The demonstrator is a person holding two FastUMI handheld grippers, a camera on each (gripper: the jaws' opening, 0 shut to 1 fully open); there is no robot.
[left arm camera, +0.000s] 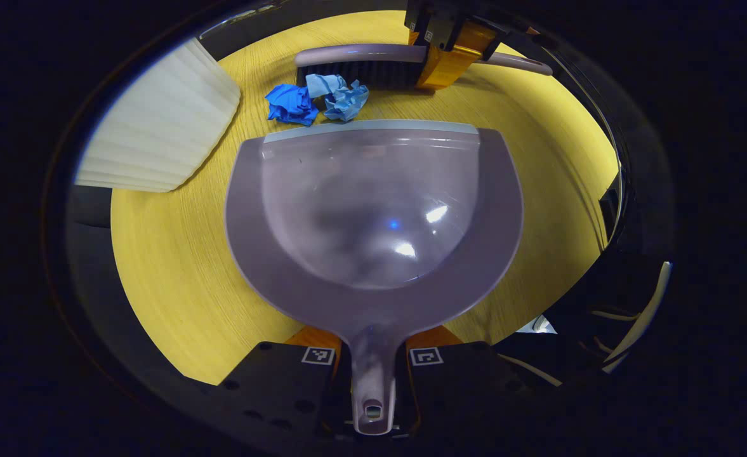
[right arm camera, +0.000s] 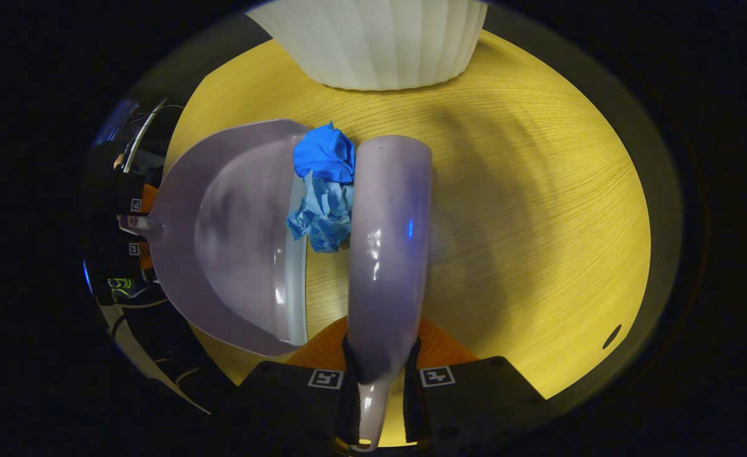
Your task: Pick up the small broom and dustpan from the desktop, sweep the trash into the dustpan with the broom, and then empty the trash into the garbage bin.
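Note:
My left gripper (left arm camera: 373, 355) is shut on the handle of the mauve dustpan (left arm camera: 373, 209), which lies flat on the yellow desktop (left arm camera: 176, 273) with its grey lip facing the trash. Crumpled blue paper balls (left arm camera: 316, 100) sit just beyond that lip. Behind them the small broom (left arm camera: 373, 62) rests bristles-down, held by the right gripper (left arm camera: 449, 47). In the right gripper view my right gripper (right arm camera: 379, 374) is shut on the broom (right arm camera: 389, 241), the blue paper (right arm camera: 325, 187) is wedged between broom and dustpan (right arm camera: 233, 235), and the left gripper (right arm camera: 133, 227) grips the pan's handle.
A white ribbed garbage bin (left arm camera: 164, 133) stands on the desk to the left of the dustpan, and in the right gripper view the bin (right arm camera: 379, 44) is straight ahead past the broom. Open yellow desktop (right arm camera: 538, 222) lies to the broom's right. Cables hang off the desk edge (left arm camera: 640, 317).

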